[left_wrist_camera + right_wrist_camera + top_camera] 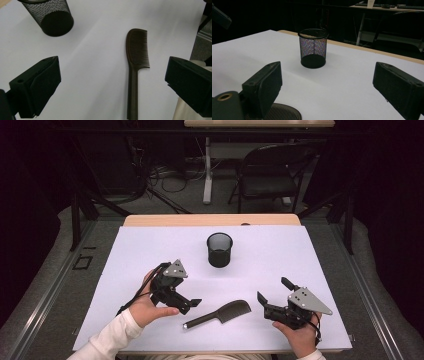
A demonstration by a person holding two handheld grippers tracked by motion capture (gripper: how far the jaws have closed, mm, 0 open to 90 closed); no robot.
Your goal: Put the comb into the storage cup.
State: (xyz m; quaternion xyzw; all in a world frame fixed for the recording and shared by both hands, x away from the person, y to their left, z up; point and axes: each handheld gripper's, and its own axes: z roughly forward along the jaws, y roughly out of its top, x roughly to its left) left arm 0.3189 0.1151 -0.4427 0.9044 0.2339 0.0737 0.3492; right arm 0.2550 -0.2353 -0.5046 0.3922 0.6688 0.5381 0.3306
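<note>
The dark plastic comb with a long handle (220,313) lies flat low in the centre of the high view, between both grippers, handle toward the left gripper (189,304), whose wide-open, empty jaws bracket it for a likely pickup. The right gripper (265,302), equally spread and empty, faces the black mesh pen cup (313,48) standing upright above the comb on the white table cover (280,250).

I see a white sheet (150,250) spread over the counter (210,220), whose wooden far edge stays bare. Beyond that edge a black folding chair (270,170) stands on the grey floor (50,285), just beside the white leg of another table (207,170). Dark cables (165,175) lie tangled on the floor left of that leg.
</note>
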